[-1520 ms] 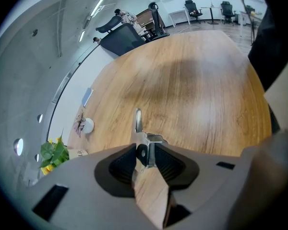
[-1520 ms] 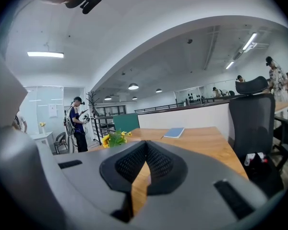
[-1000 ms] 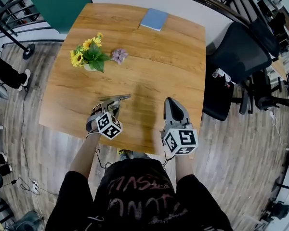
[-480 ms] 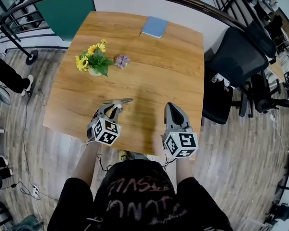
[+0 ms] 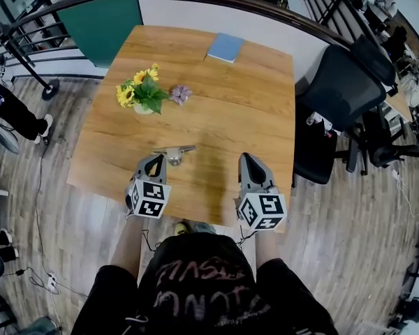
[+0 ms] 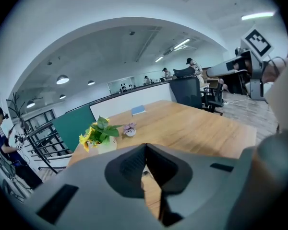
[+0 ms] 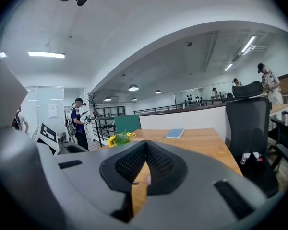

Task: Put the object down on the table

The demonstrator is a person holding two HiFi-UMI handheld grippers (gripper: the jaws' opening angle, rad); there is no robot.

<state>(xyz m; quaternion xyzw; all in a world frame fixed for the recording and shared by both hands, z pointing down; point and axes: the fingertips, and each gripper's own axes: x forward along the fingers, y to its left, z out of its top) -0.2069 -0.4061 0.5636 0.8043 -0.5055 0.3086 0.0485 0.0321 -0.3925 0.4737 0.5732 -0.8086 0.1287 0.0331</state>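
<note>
Lower centre: left hand-held gripper, jaws just closed, nothing between them. Lower right: right hand-held gripper, jaws together, empty. The small grey object lies on the table just beyond the left tips. Farther, upper left: yellow flowers. Top: blue notebook.

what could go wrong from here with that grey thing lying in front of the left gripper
1. The grey object lies on the table right ahead of the left gripper, whose jaws have just closed with nothing between them. A forward drift would likely shove it.
2. The right gripper, jaws shut too, is level with it. A sideways sweep might catch its jutting end.
</note>
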